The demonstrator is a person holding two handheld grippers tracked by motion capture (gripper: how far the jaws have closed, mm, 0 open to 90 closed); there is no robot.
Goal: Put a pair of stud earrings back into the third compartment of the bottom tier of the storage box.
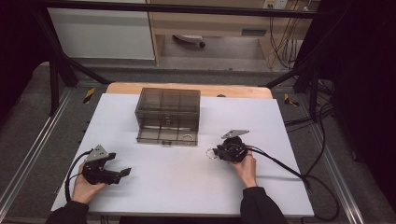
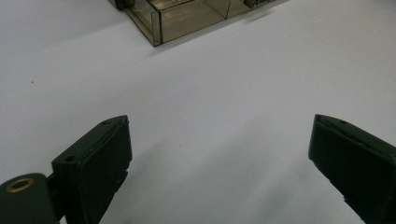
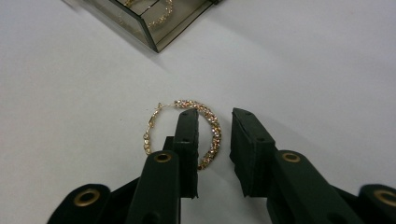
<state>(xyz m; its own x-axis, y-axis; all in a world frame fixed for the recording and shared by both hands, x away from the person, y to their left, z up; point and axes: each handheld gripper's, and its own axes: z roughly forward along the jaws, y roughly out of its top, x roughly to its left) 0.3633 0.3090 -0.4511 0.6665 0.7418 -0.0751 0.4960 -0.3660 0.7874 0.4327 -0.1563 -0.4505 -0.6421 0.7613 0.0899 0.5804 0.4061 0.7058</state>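
Hoop earring (image 3: 187, 133), gold and set with sparkling stones, lies flat on the white table (image 1: 187, 186) right of centre. The right gripper (image 3: 214, 149) straddles the hoop's right arc: one jaw stands inside the ring, the other just outside, narrowed around the arc with a slight gap showing on the outer side. At the near left, the left gripper (image 2: 219, 154) rests with its jaws spread wide over bare table. Farther back stands a smoky clear compartment box (image 1: 168, 116), another hoop earring (image 3: 149, 14) inside its near tray.
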